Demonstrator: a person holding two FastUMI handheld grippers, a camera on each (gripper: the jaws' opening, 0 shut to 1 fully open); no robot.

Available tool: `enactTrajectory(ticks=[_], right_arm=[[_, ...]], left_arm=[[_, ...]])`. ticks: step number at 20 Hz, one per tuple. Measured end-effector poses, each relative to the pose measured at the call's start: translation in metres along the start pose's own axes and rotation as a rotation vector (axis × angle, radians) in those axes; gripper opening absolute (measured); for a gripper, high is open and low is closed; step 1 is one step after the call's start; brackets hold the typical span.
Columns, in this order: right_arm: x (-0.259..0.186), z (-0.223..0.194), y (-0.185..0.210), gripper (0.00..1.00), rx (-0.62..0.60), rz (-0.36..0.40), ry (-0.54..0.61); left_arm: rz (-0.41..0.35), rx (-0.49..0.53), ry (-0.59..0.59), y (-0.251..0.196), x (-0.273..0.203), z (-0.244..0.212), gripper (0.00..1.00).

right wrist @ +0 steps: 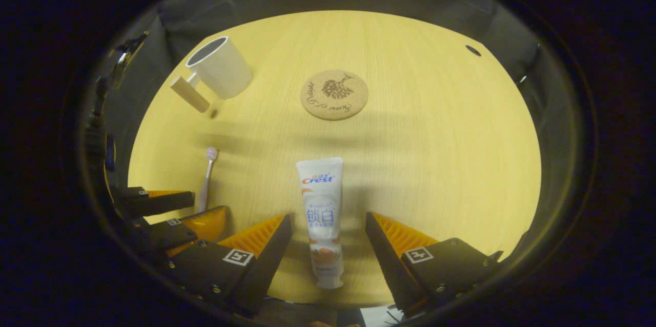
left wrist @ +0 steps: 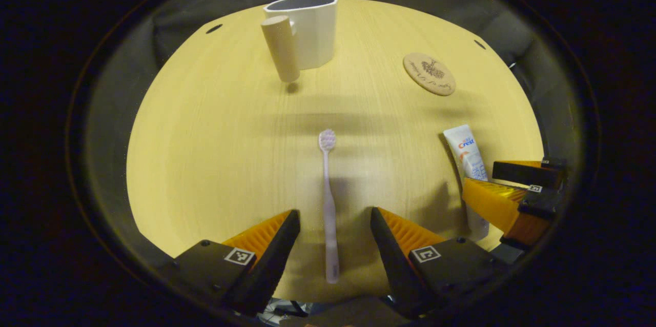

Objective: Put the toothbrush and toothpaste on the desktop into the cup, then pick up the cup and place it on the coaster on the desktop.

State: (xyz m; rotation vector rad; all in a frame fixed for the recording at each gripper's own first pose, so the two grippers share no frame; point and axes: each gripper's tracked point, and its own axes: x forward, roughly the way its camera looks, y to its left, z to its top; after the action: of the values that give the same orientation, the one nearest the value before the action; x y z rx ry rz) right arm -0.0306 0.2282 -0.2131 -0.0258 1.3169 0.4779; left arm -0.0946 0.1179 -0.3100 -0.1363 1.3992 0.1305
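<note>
A pale pink toothbrush (left wrist: 328, 199) lies flat on the wooden desktop (left wrist: 215, 152), head away from me, its handle between the fingers of my open left gripper (left wrist: 335, 217) without touching them. The white toothpaste tube (right wrist: 322, 214) lies between the fingers of my open right gripper (right wrist: 328, 222), cap end near me. The white cup (left wrist: 307, 29) with a wooden handle stands upright at the far side. A round cork coaster (right wrist: 334, 94) lies to the cup's right. In the left gripper view the right gripper (left wrist: 505, 188) straddles the toothpaste tube (left wrist: 469, 155); the left gripper (right wrist: 192, 206) shows beside the toothbrush (right wrist: 206, 176).
The cup (right wrist: 219, 73) stands near the desktop's (right wrist: 435, 152) far left corner. Black cloth walls close in behind the desk. Two small dark holes mark the desk's far corners (left wrist: 214, 28).
</note>
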Motion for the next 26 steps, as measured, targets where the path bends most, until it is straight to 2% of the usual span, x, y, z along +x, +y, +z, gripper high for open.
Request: enactTrajectory(ticks=[1,2,3,4,6,7,8,9,10,11,12,13,14,15,16,17,18,20,21,23,24,26], right_arm=[[0.002,0.0,0.001,0.91,0.001,0.006,0.019],[0.003,-0.003,0.001,0.91,0.005,0.01,0.036],[0.004,-0.002,0.002,0.91,0.007,0.013,0.045],[0.006,-0.003,0.002,0.91,0.006,0.014,0.05],[0.008,-0.004,0.002,0.91,0.005,0.012,0.06],[0.008,-0.003,0.004,0.91,0.003,0.015,0.065],[0.009,-0.005,0.002,0.9,0.002,0.01,0.069],[0.01,-0.004,0.003,0.82,0.0,0.008,0.074],[0.011,-0.005,0.002,0.79,-0.005,0.005,0.069],[0.01,-0.002,0.001,0.77,-0.008,-0.005,0.063],[0.011,-0.005,-0.001,0.68,-0.003,-0.014,0.066],[0.01,-0.004,-0.003,0.57,-0.007,-0.016,0.067],[0.013,-0.001,-0.005,0.57,-0.002,-0.028,0.053],[0.007,0.001,-0.006,0.33,0.039,-0.025,0.051],[0.01,-0.001,-0.007,0.37,0.042,-0.018,0.04],[0.011,0.001,-0.01,0.37,0.049,-0.022,0.033],[0.012,-0.001,-0.008,0.24,0.056,-0.013,0.026],[0.011,0.002,-0.009,0.25,0.056,0.001,-0.012],[0.013,0.003,-0.006,0.18,0.04,0.016,-0.023],[0.011,0.002,-0.007,0.18,0.023,0.027,-0.05],[0.009,0.002,-0.004,0.18,0.023,0.047,-0.066],[0.005,0.002,0.009,0.18,0.055,0.138,-0.09]], left_arm=[[0.008,0.009,0.01,0.001,-0.001,0.0,1.0],[0.018,0.012,0.021,0.001,-0.001,-0.001,1.0],[0.02,0.012,0.026,0.0,0.0,-0.001,0.91],[0.02,0.015,0.031,-0.001,0.0,-0.001,0.77],[0.02,0.009,0.043,-0.003,0.0,-0.003,0.77],[0.023,-0.002,0.049,-0.004,0.0,-0.003,0.6],[0.023,-0.009,0.052,-0.004,0.0,-0.003,0.63],[0.028,-0.027,0.054,-0.004,-0.001,-0.003,0.59],[0.026,-0.029,0.054,-0.004,0.0,-0.003,0.45],[0.022,-0.023,0.054,-0.004,0.0,-0.003,0.39],[0.028,-0.018,0.048,-0.002,0.0,-0.001,0.39],[0.027,-0.038,0.039,-0.004,0.0,-0.001,0.28],[0.023,-0.036,0.032,-0.003,0.001,-0.001,0.18],[0.021,-0.035,0.028,-0.003,-0.001,0.0,0.19],[0.018,-0.027,0.014,-0.003,0.0,-0.001,0.19],[0.017,-0.021,-0.005,-0.002,-0.001,0.001,0.19],[0.013,-0.014,-0.015,-0.002,0.0,-0.001,0.12],[0.004,0.005,-0.034,-0.002,-0.001,0.0,0.12],[0.0,0.009,-0.042,-0.002,0.0,0.0,0.12],[-0.019,0.007,-0.066,-0.004,-0.002,0.001,0.12],[-0.039,0.003,-0.088,-0.005,-0.001,0.003,0.12],[-0.078,-0.026,-0.123,-0.006,-0.003,0.005,0.12]])
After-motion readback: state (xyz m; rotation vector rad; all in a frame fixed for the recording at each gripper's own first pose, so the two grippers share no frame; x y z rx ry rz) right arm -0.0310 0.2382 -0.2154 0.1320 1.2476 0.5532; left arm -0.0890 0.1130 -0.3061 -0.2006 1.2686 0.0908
